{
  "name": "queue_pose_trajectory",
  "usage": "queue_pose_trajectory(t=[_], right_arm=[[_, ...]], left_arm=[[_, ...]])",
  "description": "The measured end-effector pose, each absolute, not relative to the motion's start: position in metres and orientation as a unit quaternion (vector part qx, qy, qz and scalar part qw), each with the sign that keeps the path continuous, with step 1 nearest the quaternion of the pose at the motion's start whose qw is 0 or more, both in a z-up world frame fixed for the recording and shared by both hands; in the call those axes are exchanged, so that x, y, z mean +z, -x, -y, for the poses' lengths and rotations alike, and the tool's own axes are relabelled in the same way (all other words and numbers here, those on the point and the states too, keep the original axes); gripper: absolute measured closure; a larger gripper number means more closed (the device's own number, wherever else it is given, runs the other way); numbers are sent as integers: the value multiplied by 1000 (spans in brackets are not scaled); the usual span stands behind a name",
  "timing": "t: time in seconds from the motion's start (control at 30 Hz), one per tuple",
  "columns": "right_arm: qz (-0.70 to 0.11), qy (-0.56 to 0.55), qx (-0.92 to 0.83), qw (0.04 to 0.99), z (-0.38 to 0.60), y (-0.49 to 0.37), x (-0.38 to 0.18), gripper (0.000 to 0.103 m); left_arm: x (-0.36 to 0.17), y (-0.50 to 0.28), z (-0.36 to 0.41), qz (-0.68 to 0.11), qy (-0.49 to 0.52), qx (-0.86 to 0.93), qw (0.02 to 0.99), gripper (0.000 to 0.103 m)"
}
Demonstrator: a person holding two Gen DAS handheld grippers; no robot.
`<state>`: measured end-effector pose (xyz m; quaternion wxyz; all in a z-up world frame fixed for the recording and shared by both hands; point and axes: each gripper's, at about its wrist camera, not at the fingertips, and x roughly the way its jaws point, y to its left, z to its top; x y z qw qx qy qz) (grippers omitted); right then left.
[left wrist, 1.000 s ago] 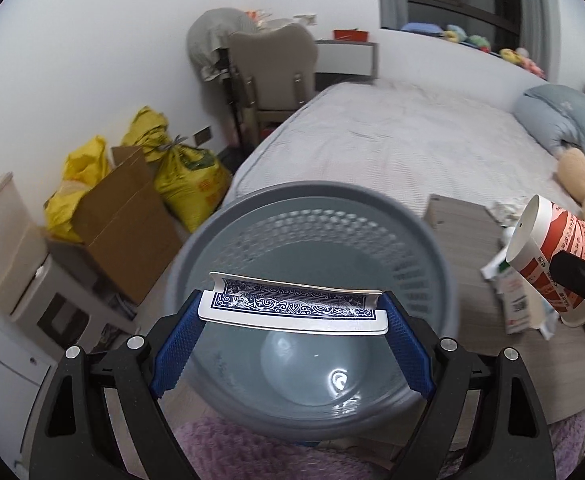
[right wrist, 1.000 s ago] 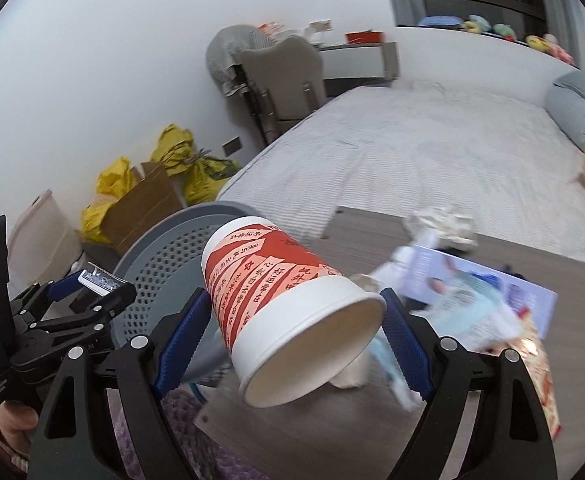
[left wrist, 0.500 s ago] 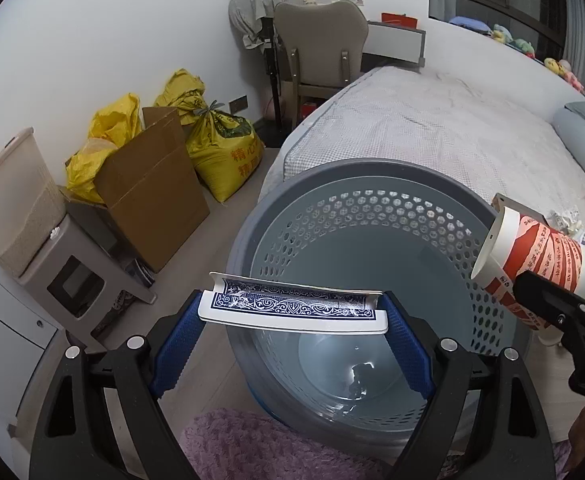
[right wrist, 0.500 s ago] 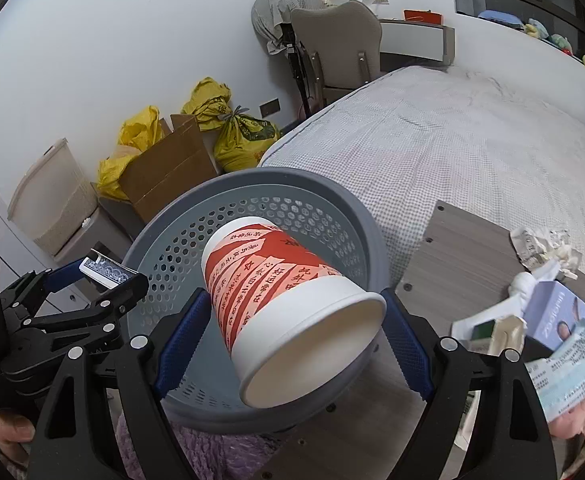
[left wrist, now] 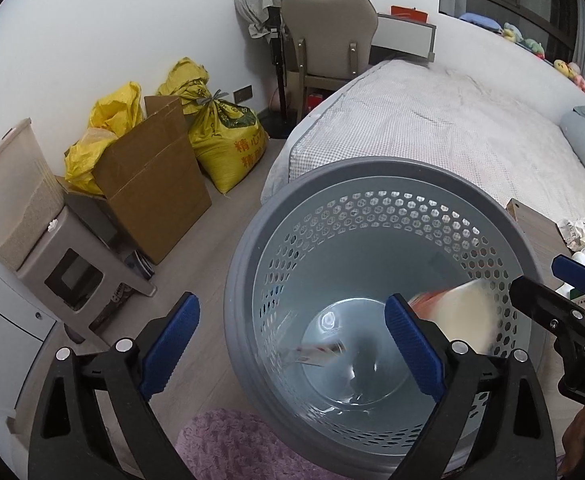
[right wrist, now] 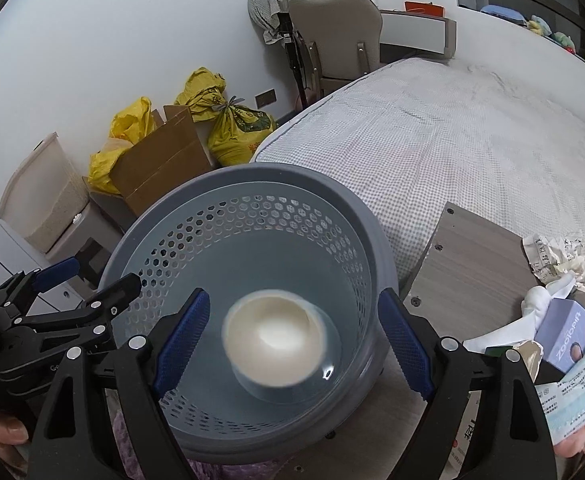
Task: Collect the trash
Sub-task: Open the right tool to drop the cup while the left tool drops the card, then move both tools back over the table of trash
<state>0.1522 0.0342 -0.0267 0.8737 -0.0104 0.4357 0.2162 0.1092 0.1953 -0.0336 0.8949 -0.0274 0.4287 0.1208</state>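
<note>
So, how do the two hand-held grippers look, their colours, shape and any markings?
Both look alike. The left hand-held gripper and the right hand-held gripper each have a black plastic frame that forks into two arms with silver rivets. The fingers carry blue pads with a fine ribbed texture. White lettering sits on the black body, only partly readable. No cables or sleeves show.

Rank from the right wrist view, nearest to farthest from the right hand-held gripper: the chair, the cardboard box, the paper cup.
1. Paper cup, between the right hand-held gripper fingers, inside the basket.
2. Cardboard box, left, on the floor.
3. Chair, far back by the wall.
</note>
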Motion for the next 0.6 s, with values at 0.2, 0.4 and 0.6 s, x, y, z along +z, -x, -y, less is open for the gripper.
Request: queue_pose_trajectory(t=[0.2,0.4,0.6], right_arm=[[-436,5,214,874,-31,-153,-28,21],[-430,2,215,877,-30,-151,-24,21],[-431,3,214,877,-29,-149,-23,21]], left_arm=[[-36,-111,-196,-432,27,121,893,11],[-34,-110,-197,-430,27,120,894,11],[-33,-108,-197,-429,27,121,895,11]])
